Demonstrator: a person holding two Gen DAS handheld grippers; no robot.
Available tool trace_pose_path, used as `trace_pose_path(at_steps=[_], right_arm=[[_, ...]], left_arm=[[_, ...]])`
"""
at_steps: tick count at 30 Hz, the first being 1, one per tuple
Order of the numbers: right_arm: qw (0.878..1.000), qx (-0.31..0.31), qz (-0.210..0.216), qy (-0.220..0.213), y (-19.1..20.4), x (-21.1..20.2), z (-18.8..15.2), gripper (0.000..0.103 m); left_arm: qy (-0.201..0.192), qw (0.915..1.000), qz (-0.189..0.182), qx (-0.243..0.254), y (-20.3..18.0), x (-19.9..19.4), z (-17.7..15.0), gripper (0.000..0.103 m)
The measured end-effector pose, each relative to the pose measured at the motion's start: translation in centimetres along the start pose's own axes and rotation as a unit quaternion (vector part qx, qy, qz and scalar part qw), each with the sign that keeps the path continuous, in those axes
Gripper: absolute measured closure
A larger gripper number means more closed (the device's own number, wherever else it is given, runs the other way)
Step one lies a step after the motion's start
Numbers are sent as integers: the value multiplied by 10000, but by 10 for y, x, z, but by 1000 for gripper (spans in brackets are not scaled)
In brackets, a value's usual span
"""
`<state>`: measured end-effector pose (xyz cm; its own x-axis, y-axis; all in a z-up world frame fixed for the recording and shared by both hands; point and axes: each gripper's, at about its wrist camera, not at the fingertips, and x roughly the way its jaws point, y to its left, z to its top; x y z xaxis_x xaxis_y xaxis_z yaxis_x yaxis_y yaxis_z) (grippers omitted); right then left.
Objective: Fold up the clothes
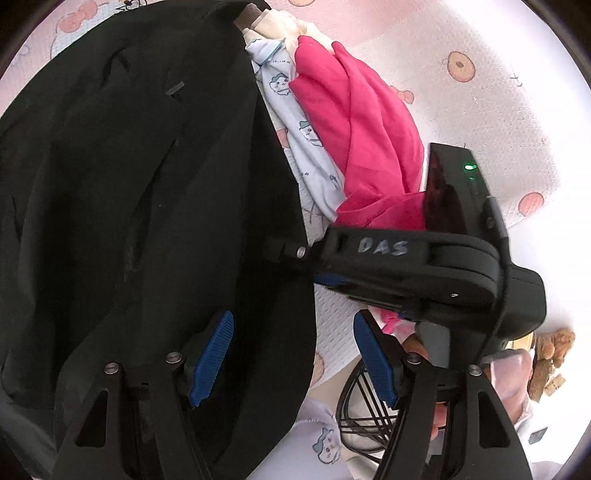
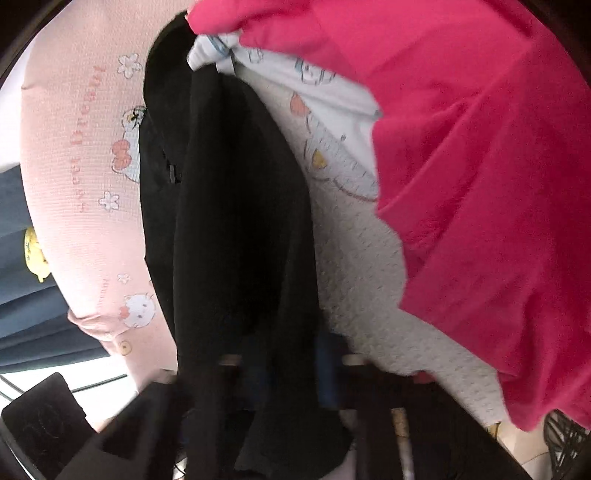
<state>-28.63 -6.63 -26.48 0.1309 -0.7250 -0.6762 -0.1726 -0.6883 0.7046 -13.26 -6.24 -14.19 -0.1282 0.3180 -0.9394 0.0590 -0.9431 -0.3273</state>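
Note:
A large black garment (image 1: pixel 147 221) lies spread over the left half of the bed. Beside it are piled a magenta garment (image 1: pixel 362 129), a pale blue printed one (image 1: pixel 306 136) and a cream one (image 1: pixel 273 22). My left gripper (image 1: pixel 291 360) is open, and the black garment's right edge lies between its blue pads (image 1: pixel 212 358). My right gripper (image 1: pixel 291 253) reaches in from the right to that same edge. In the right wrist view the black garment (image 2: pixel 240 240) drapes over my right gripper (image 2: pixel 291 369) and hides most of it; the fingers look shut on the cloth. The magenta garment (image 2: pixel 480 166) fills the right side.
The bed sheet (image 1: pixel 498 110) is pink and white with cartoon prints (image 2: pixel 92 166). A black wire basket (image 1: pixel 365 417) and a brown plush toy (image 1: pixel 554 347) sit near the lower right. Blue fabric (image 2: pixel 22 314) and a yellow toy (image 2: pixel 35 258) show beyond the bed's left edge.

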Motion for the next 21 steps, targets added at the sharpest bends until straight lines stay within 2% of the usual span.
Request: trace_pose_path(at_steps=[2,5,7,11,15,17,18,19,21], right_arm=[[9999,-60,97,60,2,4,1,96],[9981,-24,601,162,9,4,0,96],[9952,-20,951,242,14,3,-1,96],[9873,-199,1520,420,34,4,-6,96],[9868,-678,1405,444,63,3,-11,96],[9846,-834,1455,493,76,6,-15,96],[9817,-926,1570,548,83,7,-18,96],[9798,-1020,1629,562,90,7,-21,96],[9748,-1237,1758,590,102,6,-25,96]], left_arm=[[22,10000,9,96,1,1,-3,38],[1,9997,30,255,2,-2,-8,37],[-101,9997,-64,201,7,-9,-6,38],[-391,9992,94,61,22,-24,-8,38],[-598,9978,263,-78,38,-33,-14,38],[-701,9968,348,-147,46,-37,-17,48],[-753,9962,390,-182,50,-39,-18,67],[-805,9956,432,-216,54,-41,-19,79],[-885,9936,601,-361,64,-42,-22,87]])
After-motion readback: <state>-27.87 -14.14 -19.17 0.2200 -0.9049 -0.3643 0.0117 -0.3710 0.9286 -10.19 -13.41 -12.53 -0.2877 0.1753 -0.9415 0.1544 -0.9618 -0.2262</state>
